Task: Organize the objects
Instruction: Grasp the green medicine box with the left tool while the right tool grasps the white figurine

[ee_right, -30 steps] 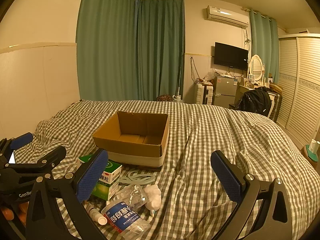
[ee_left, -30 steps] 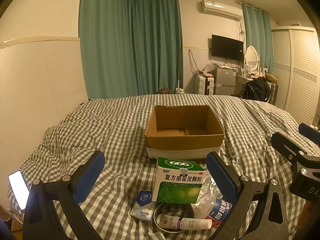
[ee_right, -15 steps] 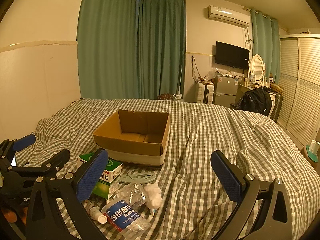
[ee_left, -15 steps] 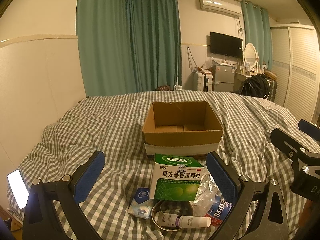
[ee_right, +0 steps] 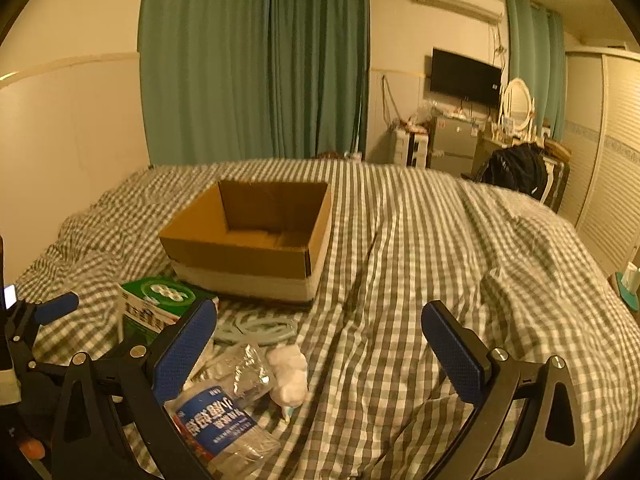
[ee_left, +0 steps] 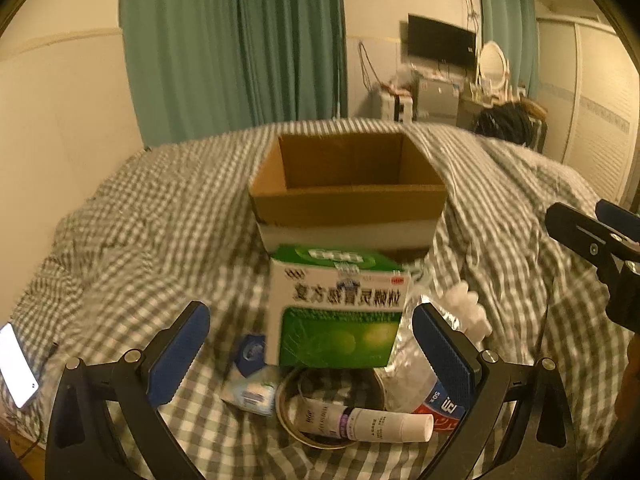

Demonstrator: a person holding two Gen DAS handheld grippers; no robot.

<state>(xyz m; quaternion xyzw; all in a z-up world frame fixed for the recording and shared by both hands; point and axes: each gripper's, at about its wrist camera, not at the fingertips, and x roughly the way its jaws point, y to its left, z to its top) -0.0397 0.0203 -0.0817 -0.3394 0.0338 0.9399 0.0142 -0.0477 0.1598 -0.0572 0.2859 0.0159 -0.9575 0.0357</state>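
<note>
- A lit phone [ee_left: 16,364] lies on the bed [ee_right: 420,264], far left of the carton [ee_left: 348,192].
- Left hand-held gripper [ee_left: 312,354]: jaws apart, holding nothing, pads either side of the green box [ee_left: 340,308], which stands just before the carton. It has come closer; the box looks larger than a second ago.
- Below the box: blue packet [ee_left: 252,376], tube [ee_left: 368,426] on a ring, crushed bottle [ee_left: 416,364], white wad [ee_left: 466,308].
- Right hand-held gripper [ee_right: 320,348]: jaws apart, empty, right of the carton, hardly moved.
</note>
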